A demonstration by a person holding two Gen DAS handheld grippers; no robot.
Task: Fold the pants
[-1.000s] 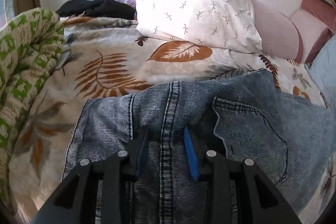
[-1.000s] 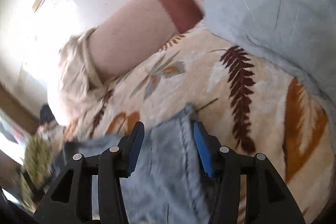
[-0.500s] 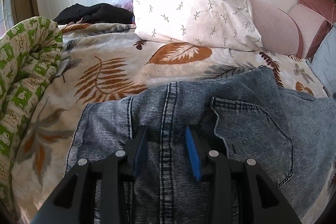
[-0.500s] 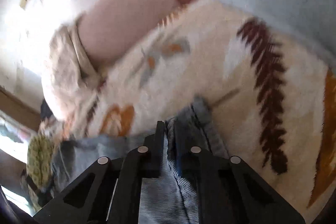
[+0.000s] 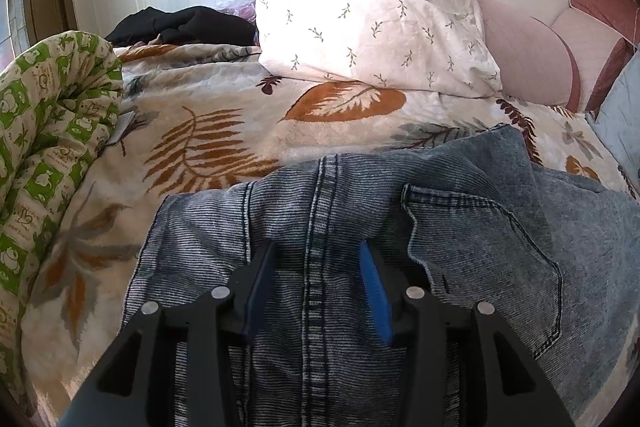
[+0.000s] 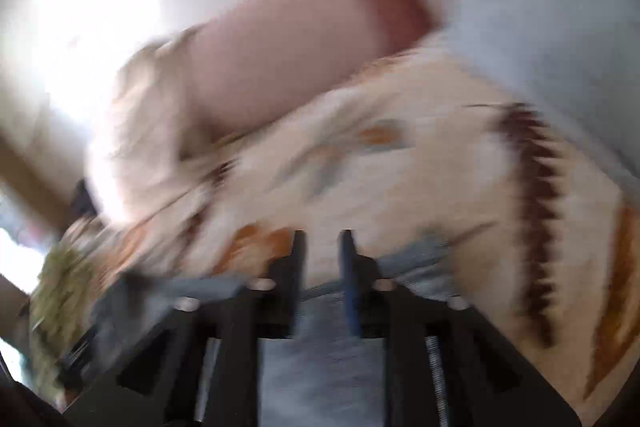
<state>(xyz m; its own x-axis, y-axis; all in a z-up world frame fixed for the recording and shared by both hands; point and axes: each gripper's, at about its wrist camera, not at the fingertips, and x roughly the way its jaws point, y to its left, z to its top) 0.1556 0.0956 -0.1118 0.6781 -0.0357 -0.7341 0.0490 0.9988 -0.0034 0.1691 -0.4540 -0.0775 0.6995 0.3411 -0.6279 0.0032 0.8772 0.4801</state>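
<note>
So the biggest thing here is one bed [image 5: 224, 131], covered by a cream blanket with rust and brown leaf prints. On top of it lies one pair of washed-blue denim pants [image 5: 460, 227], spread over the near part of the bed with a stitched seam running up the middle and one back pocket showing to the right of it.

Behind the pants there's one white pillow with little sprigs [image 5: 372, 15], leaning against a pink padded headboard [image 5: 524, 59]. One green-and-cream quilt [image 5: 44, 123] is bunched up along the left edge, one heap of black clothing [image 5: 180, 25] sits at the far side by the wall, and a pale blue cushion [image 5: 620, 123] peeks in at the right.

Two claws total. The left claw [image 5: 316, 287] hangs over the seam – its jaws are opening, fabric lying below and between them, pads not pinching it. The right claw [image 6: 322, 279] view is badly blurred – its jaws are opening too, with a narrow gap, over the edge of the denim and not visibly gripping it.
</note>
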